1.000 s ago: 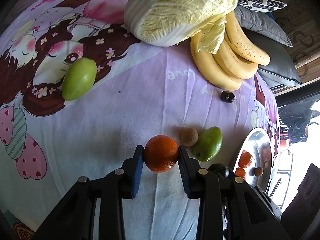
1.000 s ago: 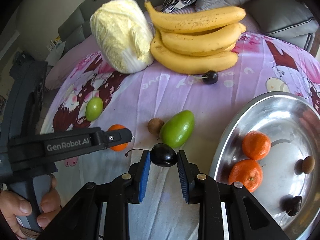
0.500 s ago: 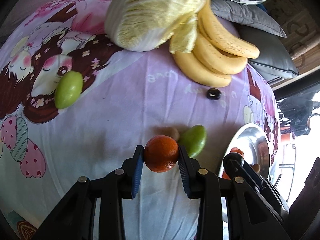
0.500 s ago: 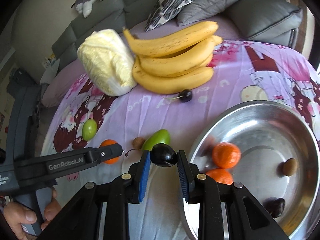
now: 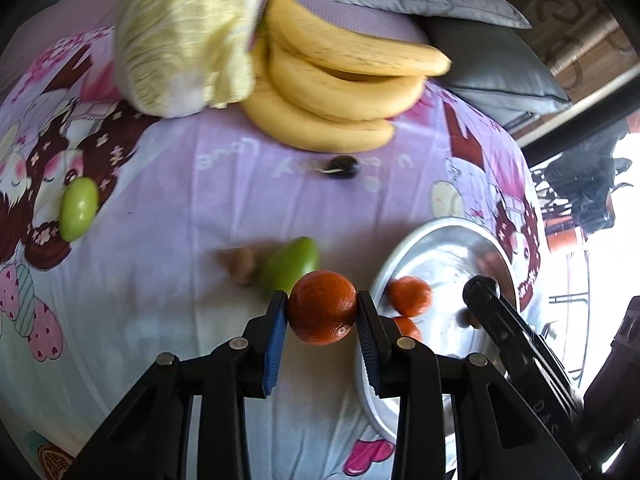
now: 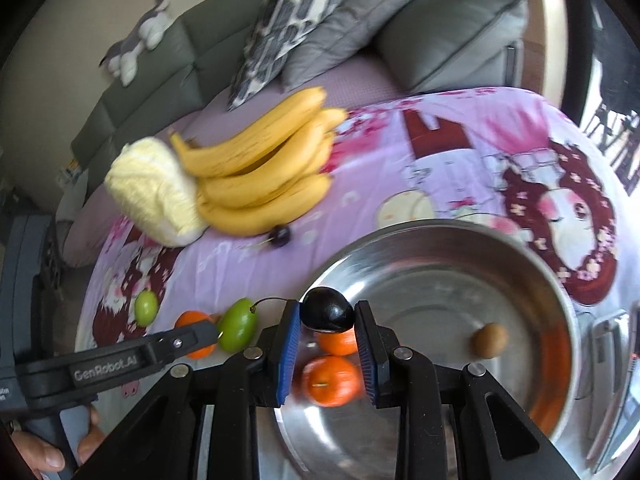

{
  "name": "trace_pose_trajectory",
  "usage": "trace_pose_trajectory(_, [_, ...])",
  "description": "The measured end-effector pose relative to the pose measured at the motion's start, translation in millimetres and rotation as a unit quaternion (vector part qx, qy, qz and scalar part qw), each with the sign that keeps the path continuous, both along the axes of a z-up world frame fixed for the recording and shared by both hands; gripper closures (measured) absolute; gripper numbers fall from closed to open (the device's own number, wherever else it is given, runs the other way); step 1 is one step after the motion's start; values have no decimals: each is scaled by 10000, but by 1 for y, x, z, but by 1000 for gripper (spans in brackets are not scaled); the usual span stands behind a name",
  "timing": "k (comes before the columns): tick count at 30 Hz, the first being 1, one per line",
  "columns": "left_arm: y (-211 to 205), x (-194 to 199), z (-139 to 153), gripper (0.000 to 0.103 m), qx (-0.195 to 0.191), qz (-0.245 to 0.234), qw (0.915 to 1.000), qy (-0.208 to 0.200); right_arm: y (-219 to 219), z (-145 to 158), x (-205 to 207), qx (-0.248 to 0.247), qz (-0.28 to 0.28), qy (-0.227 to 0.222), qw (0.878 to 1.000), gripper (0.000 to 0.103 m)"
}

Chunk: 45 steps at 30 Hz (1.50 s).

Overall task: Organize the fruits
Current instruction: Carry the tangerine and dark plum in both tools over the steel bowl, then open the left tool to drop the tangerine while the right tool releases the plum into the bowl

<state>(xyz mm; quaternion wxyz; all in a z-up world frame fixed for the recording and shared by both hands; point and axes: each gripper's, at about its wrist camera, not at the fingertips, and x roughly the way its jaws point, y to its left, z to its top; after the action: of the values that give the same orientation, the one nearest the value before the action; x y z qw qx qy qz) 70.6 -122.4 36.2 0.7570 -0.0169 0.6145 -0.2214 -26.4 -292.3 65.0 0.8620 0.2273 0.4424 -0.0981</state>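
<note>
Right wrist view: bowl (image 6: pixel 560 320) holds two oranges; right gripper (image 6: pixel 327 322) clamps a cherry (image 6: pixel 327 314), left gripper (image 5: pixel 322 312) an orange (image 5: pixel 322 306); several fruits remain outside.

A cabbage (image 6: pixel 154 194) lies on the purple cartoon cloth (image 6: pixel 460 168) at about 10 o'clock in the right wrist view. Behind it runs a grey sofa (image 6: pixel 160 76), with a patterned cushion (image 6: pixel 288 28) and grey cushions (image 6: pixel 452 36) at 12 o'clock. A plush toy (image 6: pixel 134 46) sits on the sofa back at 11 o'clock.
</note>
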Motion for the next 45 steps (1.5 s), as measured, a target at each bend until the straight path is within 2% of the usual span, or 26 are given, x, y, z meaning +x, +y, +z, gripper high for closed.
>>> trace_pose_trajectory(9, [-50,-21,12,67,76,-556,9984,-61,-42,1,-21,-64,-584,58,9983,74])
trace_pose_trajectory(22, [-110,-43,7,67,340,-1193,9923,-69,-65,-3,-38,-311,-880,294,9952,73])
trace_pose_trajectory(30, [-123,-46,-8,67,517,-1307,9901,38,-70,-4,-42,-419,-938,399,9939,73])
trace_pose_trajectory(45, [-133,-48,-17,67,685,-1306,9890,70,-72,-15,-43,-494,-925,687,9921,73])
